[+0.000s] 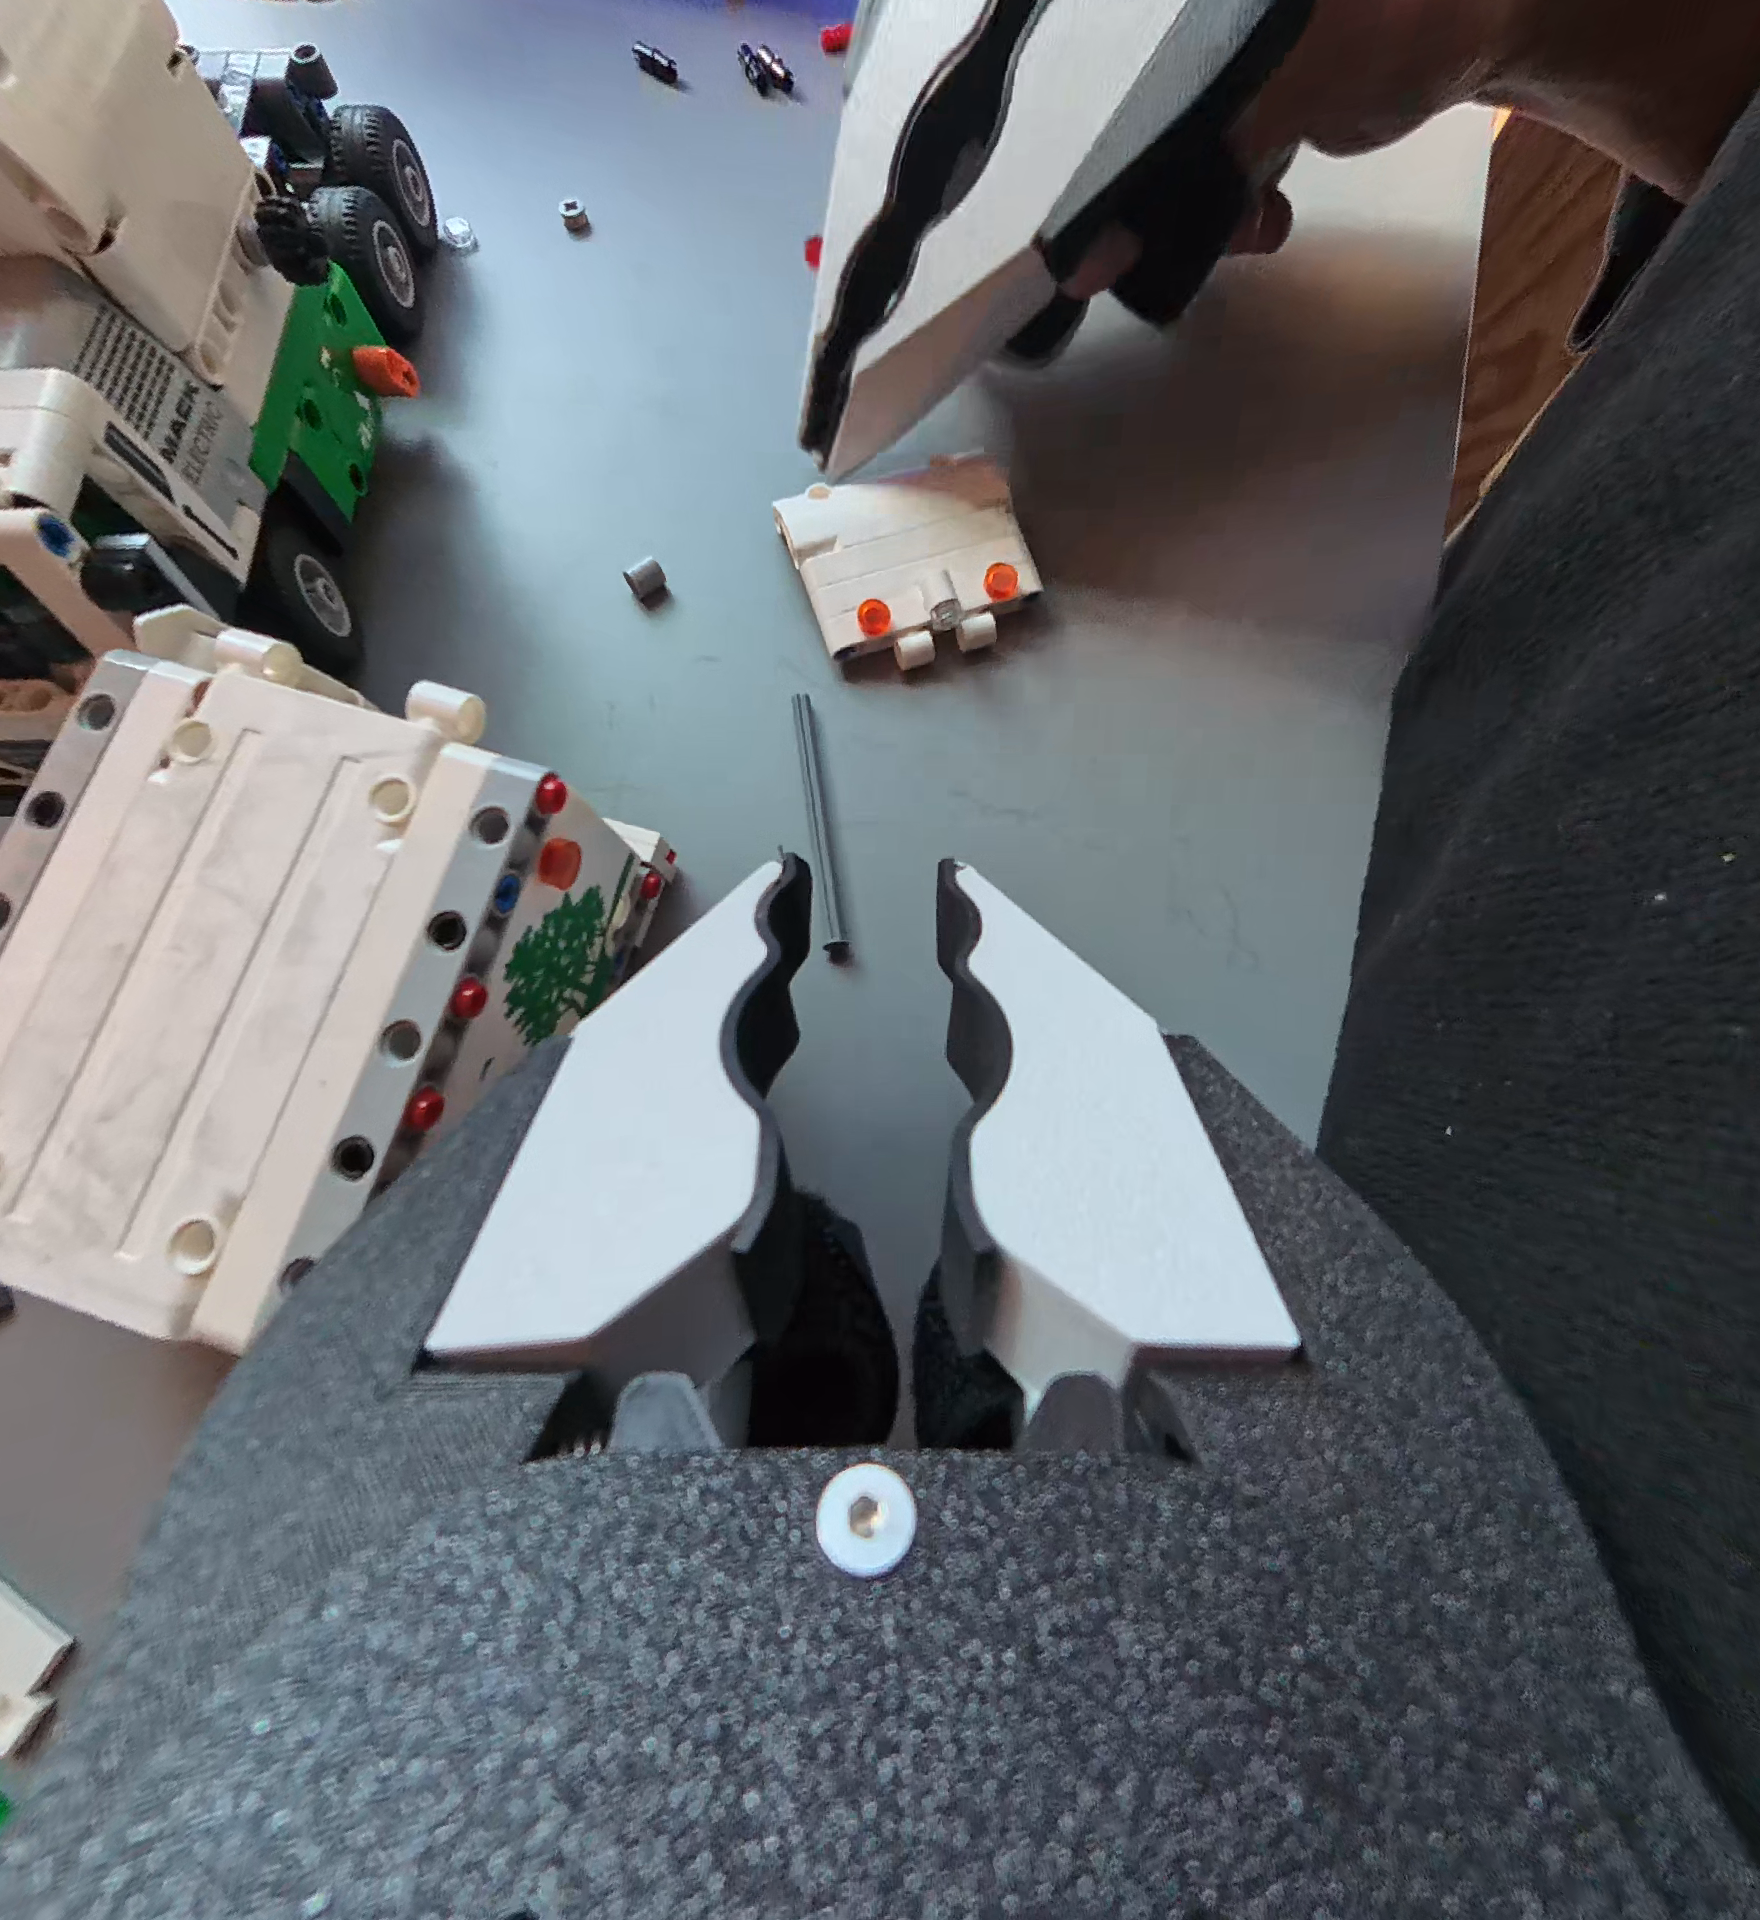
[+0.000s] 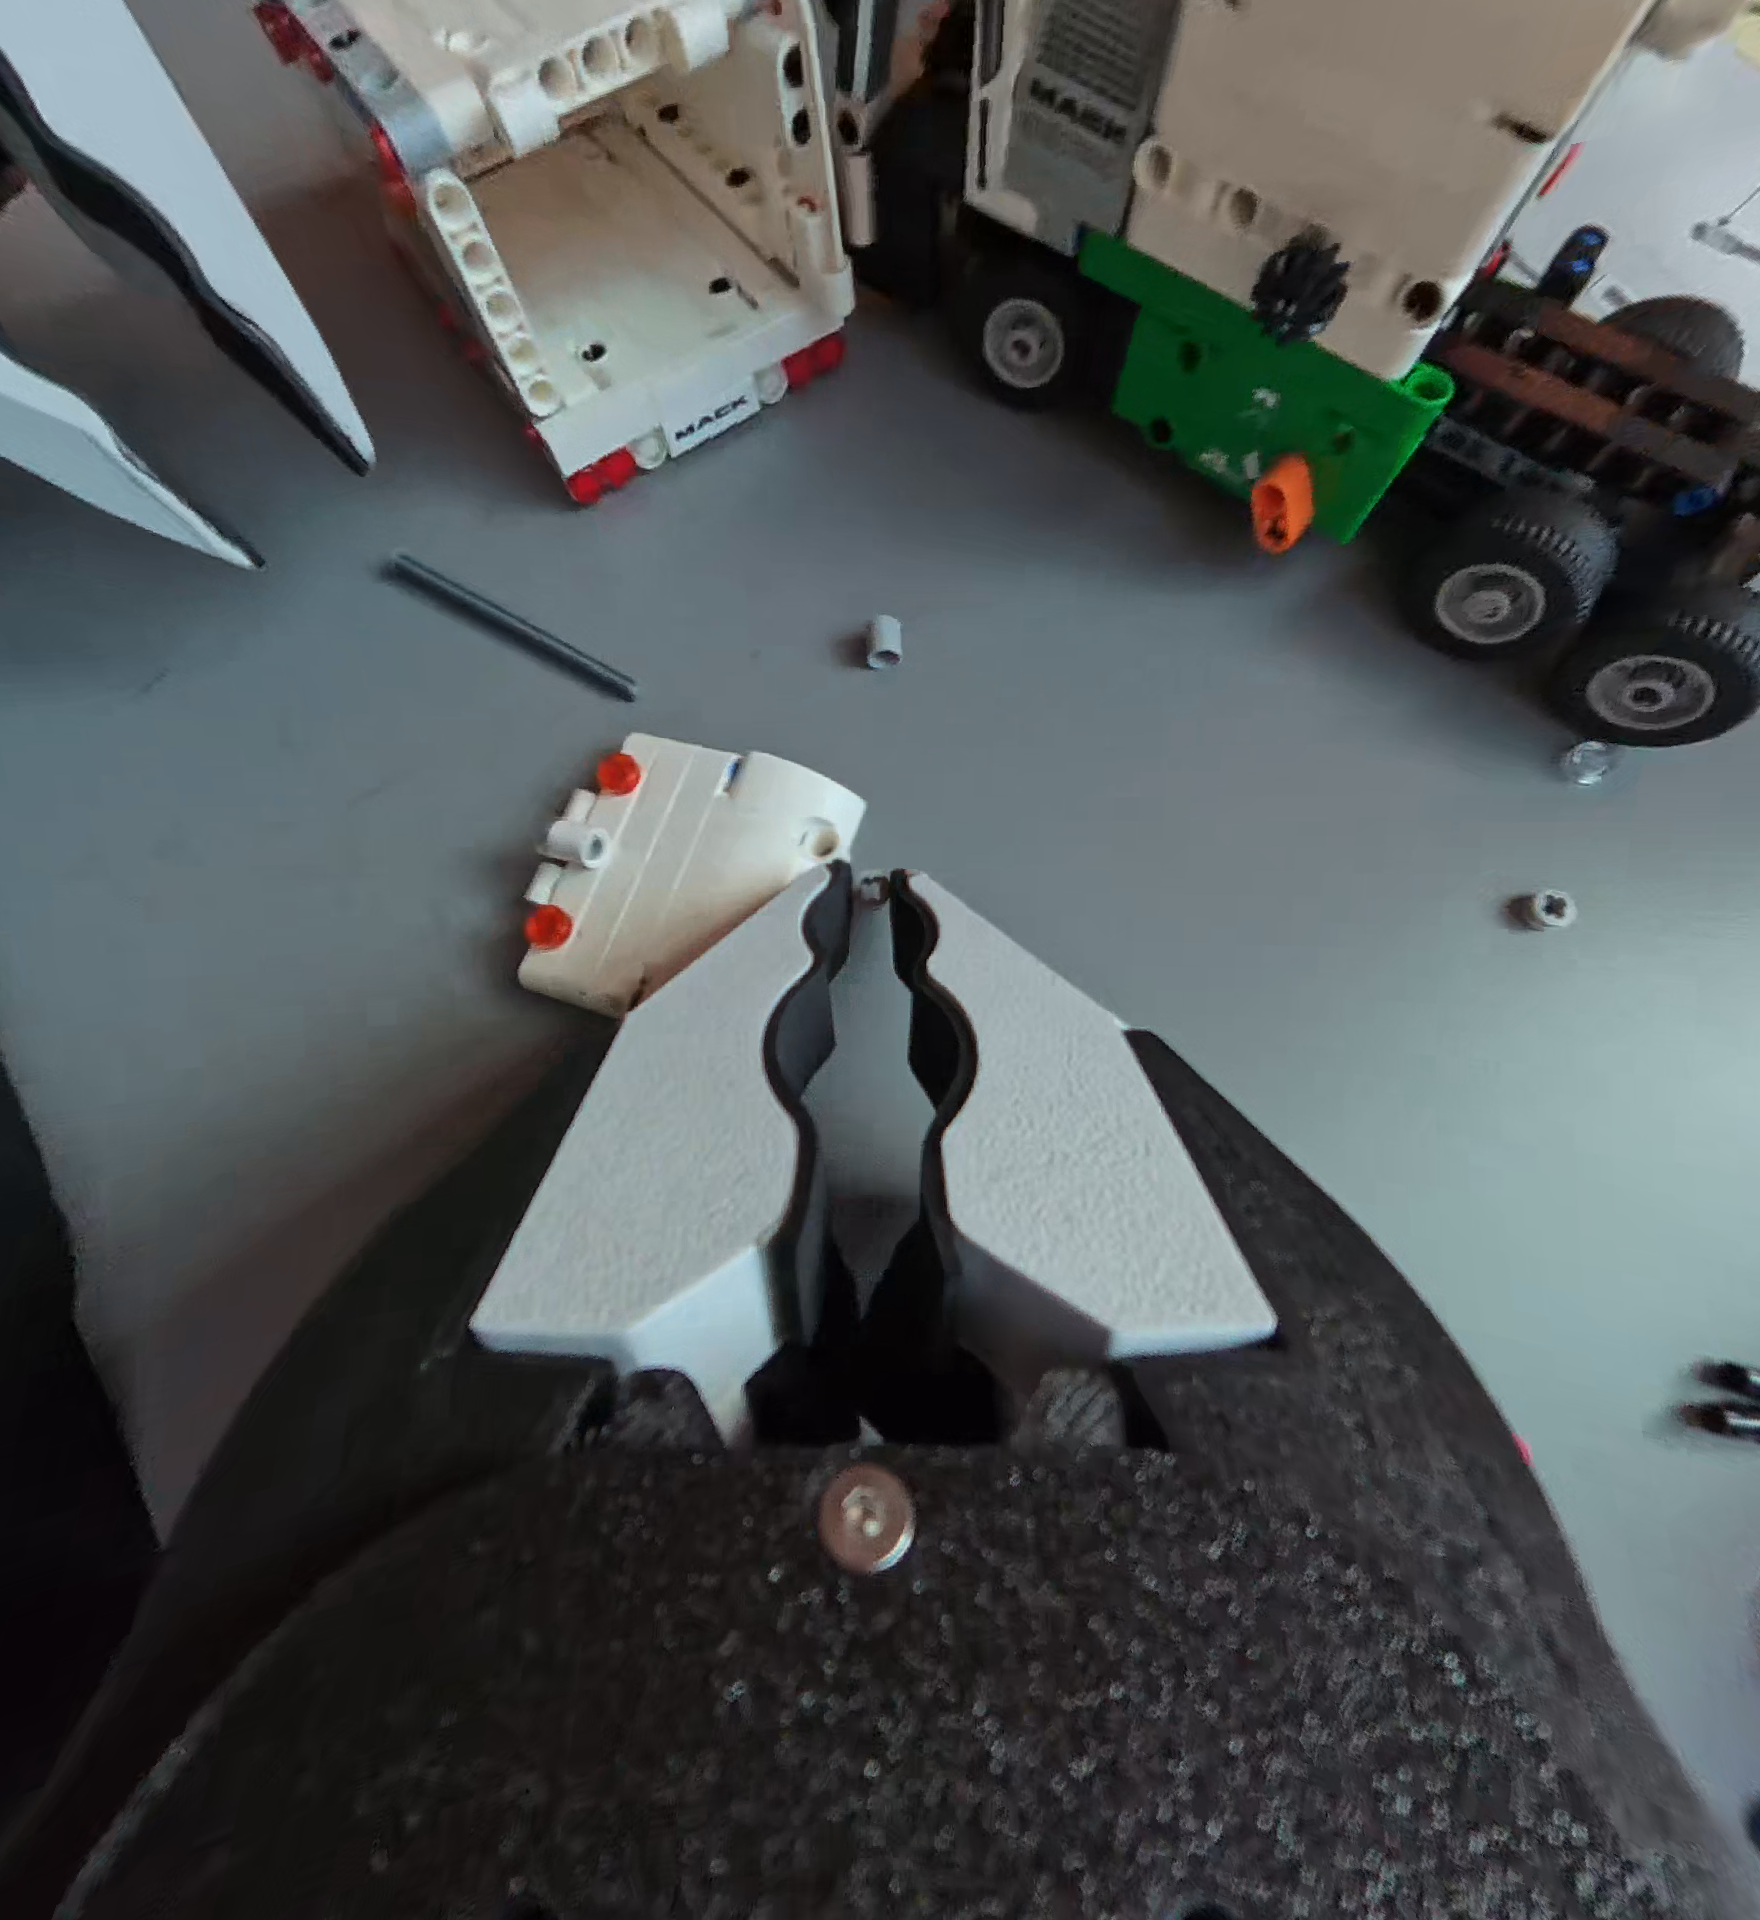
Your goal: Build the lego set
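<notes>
**Small white panel piece waits at the right gripper's tips**

The right hand-held gripper sits low over the grey desk with its jaws nearly closed, only a narrow gap left. A tiny pale bit shows right at that gap, but I cannot tell whether it is pinched or merely lying behind the tips. The left hand-held gripper hovers with its jaws moderately apart and holds nothing.

The white panel piece, with two orange studs and small hinge-like tubes along one edge, lies flat on the desk, just beside and partly under the right gripper's left finger. Its long axis runs diagonally in the right wrist view, the studded edge facing away to the left, the rounded corner toward the fingertips.

A thin dark rod lies on the desk just ahead of the left gripper, close to its left fingertip, its length running nearly straight away from the camera.

The panel looks light, rigid and smooth, so it may skid when nudged; gripping across its thin edges near the middle seems safest. The rod would likely roll and needs a pinch across its width.

The truck and the white box body stand farther back, and a small grey sleeve lies well apart between them.
</notes>
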Action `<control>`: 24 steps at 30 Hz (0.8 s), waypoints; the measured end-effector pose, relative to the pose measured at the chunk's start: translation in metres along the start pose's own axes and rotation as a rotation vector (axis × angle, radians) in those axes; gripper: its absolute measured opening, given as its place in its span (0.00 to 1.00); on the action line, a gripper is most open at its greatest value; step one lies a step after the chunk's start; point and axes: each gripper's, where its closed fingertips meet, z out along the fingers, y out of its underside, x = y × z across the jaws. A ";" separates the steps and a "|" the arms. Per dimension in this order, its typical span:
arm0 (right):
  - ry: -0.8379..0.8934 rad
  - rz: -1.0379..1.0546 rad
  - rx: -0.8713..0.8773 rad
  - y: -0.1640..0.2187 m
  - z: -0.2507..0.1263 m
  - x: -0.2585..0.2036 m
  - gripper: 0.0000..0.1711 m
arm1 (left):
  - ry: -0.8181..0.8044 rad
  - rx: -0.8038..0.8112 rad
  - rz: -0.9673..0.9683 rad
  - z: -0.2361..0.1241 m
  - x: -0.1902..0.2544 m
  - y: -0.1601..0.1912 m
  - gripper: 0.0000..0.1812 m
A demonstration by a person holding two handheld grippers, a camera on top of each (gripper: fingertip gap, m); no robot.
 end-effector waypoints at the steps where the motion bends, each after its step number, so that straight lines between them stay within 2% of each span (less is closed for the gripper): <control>1: 0.008 -0.010 -0.017 0.003 0.004 0.000 0.03 | -0.002 -0.004 0.004 0.000 0.000 0.001 0.12; 15: 0.078 -0.010 -0.007 -0.001 0.006 0.015 0.05 | -0.008 -0.029 0.010 0.003 0.000 0.006 0.12; 24: 0.022 -0.002 0.134 -0.035 0.000 0.005 0.07 | -0.018 -0.036 -0.001 0.002 -0.004 0.008 0.12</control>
